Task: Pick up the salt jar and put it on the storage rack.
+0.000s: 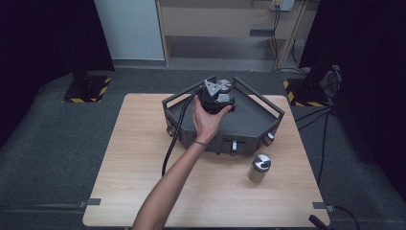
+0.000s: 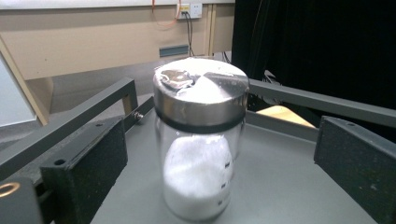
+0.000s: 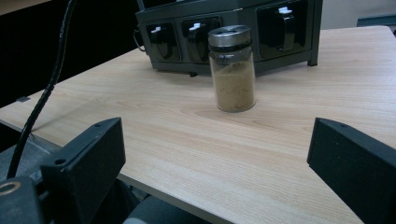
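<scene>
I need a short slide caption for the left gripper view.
Open left gripper around a shaker of white powder standing on the grey rack.

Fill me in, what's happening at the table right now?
A person is loading spice jars onto a dark metal rack on the wooden table. The left hand-held gripper is open, jaws on either side of a jar of white powder standing on the rack's top tray, not pressing it. The right hand-held gripper waits open, facing a jar of brown spice on the table in front of the rack.
</scene>
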Available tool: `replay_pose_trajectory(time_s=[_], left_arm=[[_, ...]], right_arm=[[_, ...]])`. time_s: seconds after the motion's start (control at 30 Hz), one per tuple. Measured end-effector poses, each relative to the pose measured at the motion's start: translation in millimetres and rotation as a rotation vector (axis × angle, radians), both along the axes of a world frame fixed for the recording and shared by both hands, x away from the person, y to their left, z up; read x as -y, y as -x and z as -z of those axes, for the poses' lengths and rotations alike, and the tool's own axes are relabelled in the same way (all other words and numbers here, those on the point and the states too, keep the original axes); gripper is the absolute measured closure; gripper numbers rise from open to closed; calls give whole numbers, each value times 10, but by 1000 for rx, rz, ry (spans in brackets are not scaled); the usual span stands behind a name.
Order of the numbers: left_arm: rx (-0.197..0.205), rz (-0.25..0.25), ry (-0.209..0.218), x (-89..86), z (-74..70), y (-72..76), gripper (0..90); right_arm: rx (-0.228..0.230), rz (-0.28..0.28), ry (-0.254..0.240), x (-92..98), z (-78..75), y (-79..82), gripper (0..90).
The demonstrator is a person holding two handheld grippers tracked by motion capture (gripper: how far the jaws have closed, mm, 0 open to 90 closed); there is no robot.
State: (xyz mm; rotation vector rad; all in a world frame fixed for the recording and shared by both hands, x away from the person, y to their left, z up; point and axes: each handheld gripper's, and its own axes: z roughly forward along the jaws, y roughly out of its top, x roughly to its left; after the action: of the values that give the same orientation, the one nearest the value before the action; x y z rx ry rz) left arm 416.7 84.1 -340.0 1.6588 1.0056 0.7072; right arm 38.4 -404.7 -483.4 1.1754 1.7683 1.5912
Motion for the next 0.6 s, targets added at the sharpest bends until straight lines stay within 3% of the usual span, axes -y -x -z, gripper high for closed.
replay_pose_trajectory(time_s=[0.37, 0.6], left_arm=[[35, 7, 16, -175, 1, 320, 18], [42, 42, 13, -363, -10, 571, 18]], right_arm=[[11, -18, 12, -56, -29, 28, 46], [14, -34, 16, -96, -42, 38, 46]])
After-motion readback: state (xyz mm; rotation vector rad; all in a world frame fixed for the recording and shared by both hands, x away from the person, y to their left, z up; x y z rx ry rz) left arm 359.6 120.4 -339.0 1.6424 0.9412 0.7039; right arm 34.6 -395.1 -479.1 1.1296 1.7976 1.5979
